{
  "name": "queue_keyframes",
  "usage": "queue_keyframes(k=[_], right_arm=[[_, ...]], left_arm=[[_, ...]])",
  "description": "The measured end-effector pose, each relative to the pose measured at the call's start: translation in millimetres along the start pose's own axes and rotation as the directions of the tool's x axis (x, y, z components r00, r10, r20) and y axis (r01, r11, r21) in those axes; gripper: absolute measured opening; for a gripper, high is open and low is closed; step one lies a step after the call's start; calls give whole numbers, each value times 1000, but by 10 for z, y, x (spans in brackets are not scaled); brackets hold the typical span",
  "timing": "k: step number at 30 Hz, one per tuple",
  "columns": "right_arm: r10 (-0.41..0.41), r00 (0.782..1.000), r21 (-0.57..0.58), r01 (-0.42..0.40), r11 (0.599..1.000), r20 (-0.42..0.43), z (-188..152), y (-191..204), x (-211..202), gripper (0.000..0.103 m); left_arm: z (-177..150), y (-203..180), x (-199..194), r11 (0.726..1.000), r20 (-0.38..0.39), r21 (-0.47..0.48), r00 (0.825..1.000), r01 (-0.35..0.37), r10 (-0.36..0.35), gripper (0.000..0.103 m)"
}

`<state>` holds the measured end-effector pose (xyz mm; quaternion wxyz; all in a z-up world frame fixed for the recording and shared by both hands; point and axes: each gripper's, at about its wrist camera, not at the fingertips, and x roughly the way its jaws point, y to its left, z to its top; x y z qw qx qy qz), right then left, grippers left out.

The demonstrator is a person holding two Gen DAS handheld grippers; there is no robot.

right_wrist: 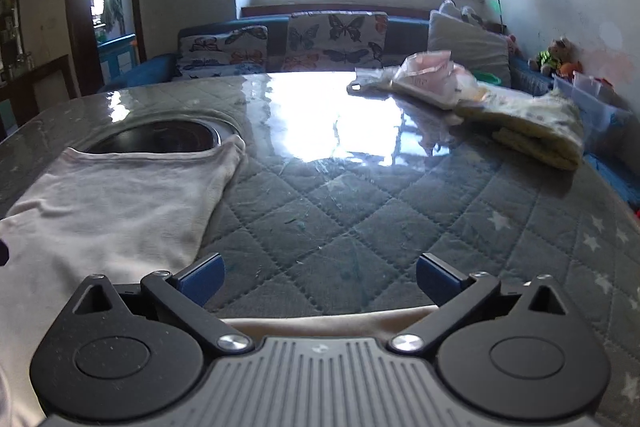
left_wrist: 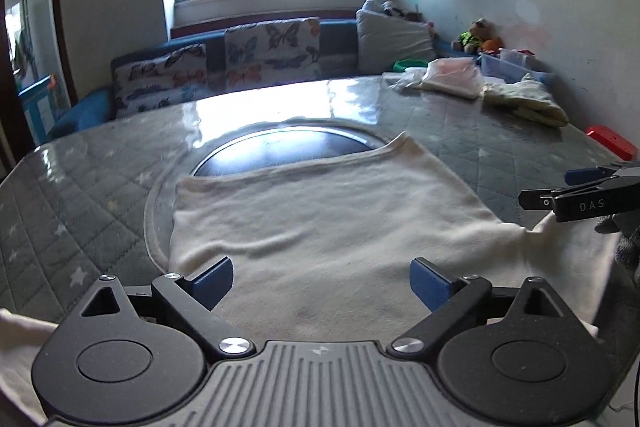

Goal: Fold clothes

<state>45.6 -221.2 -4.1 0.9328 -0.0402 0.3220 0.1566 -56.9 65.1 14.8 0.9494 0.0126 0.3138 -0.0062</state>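
Left wrist view shows the cream garment (left_wrist: 320, 223) spread flat mid-frame on the quilted table (left_wrist: 80, 187), the left gripper (left_wrist: 322, 285) wide-jawed above it. At right edge, the right gripper (left_wrist: 560, 189) seemingly touches cloth; jaws wide.

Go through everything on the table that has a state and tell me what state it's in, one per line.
White garment: spread flat, not yet folded.
Left tongs: open, over the garment, holding nothing.
Right tongs: open, at the garment's right edge, holding nothing.
Yellow cloth: folded, at the far right.
Pink-and-white pile: loosely heaped, far side.
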Motion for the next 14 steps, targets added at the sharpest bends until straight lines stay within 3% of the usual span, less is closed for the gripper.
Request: queue_keyframes(k=[14], right_arm=[[-8,999,-16,7,1000,-39,-42,46,122,103]], left_arm=[[-118,110,243,995,-73,-88,996,-48,41,97]])
